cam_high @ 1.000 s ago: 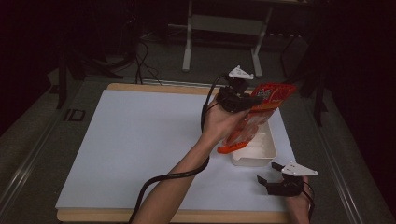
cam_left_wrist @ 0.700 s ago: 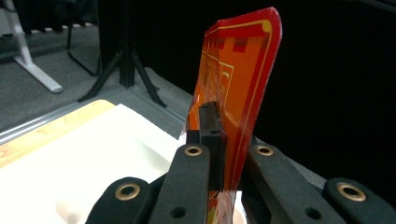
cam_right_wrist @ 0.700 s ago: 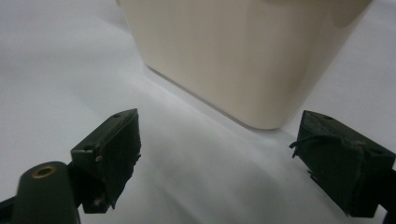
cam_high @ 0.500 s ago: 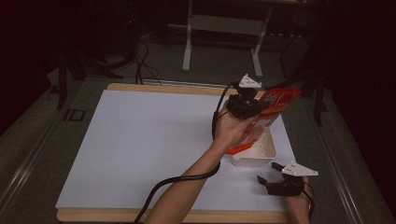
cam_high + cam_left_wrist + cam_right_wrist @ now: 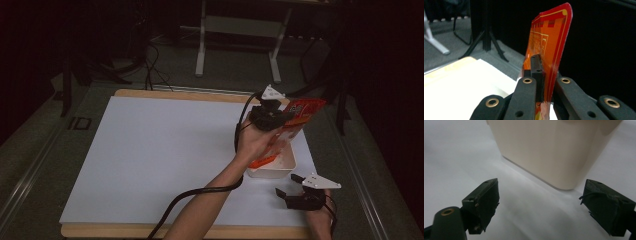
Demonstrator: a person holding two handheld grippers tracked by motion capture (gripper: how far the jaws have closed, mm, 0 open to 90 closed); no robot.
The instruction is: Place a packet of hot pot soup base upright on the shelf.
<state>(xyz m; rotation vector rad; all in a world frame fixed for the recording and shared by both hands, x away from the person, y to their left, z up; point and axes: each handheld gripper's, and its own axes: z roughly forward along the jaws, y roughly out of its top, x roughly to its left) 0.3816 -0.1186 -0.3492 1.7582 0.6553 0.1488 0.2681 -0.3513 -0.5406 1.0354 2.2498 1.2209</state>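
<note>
An orange and red flat packet [image 5: 303, 111] hangs tilted over a white bin [image 5: 283, 169] at the right of the white mat. My left gripper [image 5: 274, 116] is shut on the packet's upper part. In the left gripper view the packet [image 5: 551, 42] stands on edge, pinched between the two jaws of the left gripper [image 5: 544, 77]. The packet's lower end [image 5: 262, 162] dips at the bin's near left rim. My right gripper [image 5: 289, 186] rests open on the mat just in front of the bin. The right gripper [image 5: 541, 200] faces the bin's cream wall [image 5: 544, 147] with nothing between its jaws.
The white mat [image 5: 160, 150] lies on a wooden table whose edge [image 5: 180, 93] shows at the back. A metal stand [image 5: 237, 30] and cables sit on the dark floor behind. The left gripper's cable [image 5: 200, 192] trails across the mat's near side.
My left gripper has carried the packet a little right and lower, closer over the bin. The right gripper has stayed where it was.
</note>
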